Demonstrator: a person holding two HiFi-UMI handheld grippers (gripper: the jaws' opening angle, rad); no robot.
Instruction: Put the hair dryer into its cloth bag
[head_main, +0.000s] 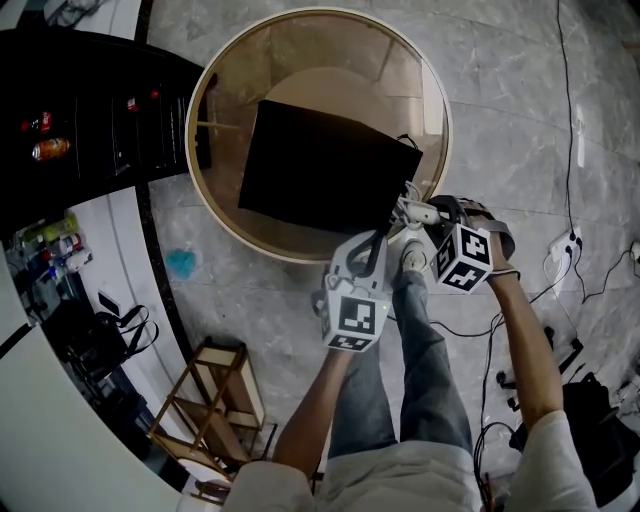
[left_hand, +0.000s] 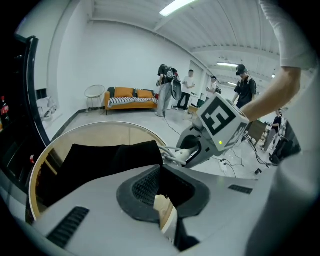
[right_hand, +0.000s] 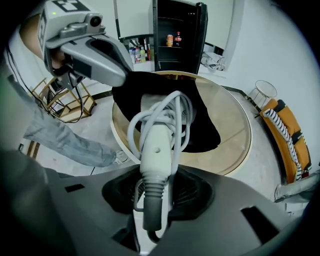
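The black cloth bag (head_main: 320, 170) lies on a round glass table (head_main: 192, 140). My left gripper (head_main: 383, 232) is shut on the bag's near right corner and lifts that edge; in the left gripper view the black cloth (left_hand: 100, 160) runs into the jaws (left_hand: 162, 189). The white hair dryer (right_hand: 157, 145), its cord coiled around it, is held by the handle in my right gripper (right_hand: 152, 192), just off the table's near right rim. Its head points at the bag's (right_hand: 200, 130) raised edge, right beside the left gripper (right_hand: 125, 75). In the head view the dryer (head_main: 412, 212) is mostly hidden.
A black cabinet (head_main: 80, 110) with bottles stands left of the table. A wooden rack (head_main: 215, 400) is on the floor at the near left. Cables (head_main: 570, 240) trail at the right. Several people (left_hand: 170, 90) and an orange sofa (left_hand: 131, 97) are far off.
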